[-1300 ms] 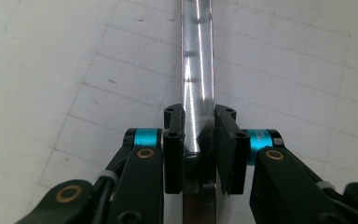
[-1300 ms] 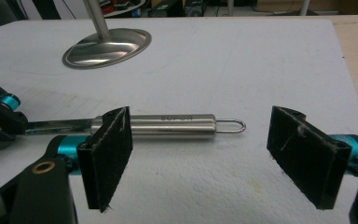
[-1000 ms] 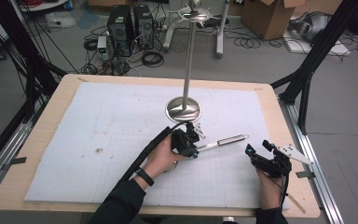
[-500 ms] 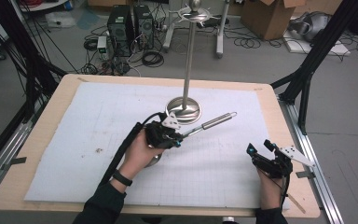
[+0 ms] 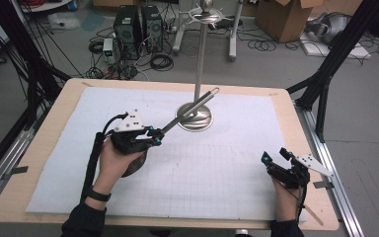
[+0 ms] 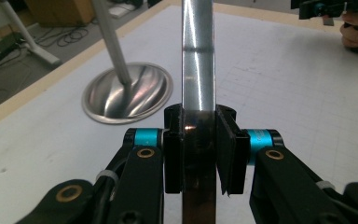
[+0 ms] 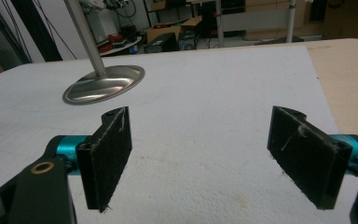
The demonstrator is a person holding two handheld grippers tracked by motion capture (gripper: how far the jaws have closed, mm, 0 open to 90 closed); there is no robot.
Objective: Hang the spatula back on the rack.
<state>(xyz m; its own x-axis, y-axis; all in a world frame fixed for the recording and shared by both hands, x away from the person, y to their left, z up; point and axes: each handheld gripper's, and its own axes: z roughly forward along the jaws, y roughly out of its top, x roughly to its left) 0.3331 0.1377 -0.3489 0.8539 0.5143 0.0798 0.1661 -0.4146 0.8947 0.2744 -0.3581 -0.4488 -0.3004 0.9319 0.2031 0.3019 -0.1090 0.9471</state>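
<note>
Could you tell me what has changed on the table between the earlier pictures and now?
The left tool, shut on the metal utensil's handle throughout, has carried it leftward across the white mat and lifted it, so the handle now slants up in front of the stand's pole rather than lying low beside the stand's base. The right tool stayed open near the mat's right edge, and the stand did not move.

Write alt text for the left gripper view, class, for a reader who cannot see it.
The left claw is shut on a flat, shiny metal handle that runs straight up the middle of the picture. Behind it to the left, a stand's round metal base and slanting pole rest on the white table cover.
</note>
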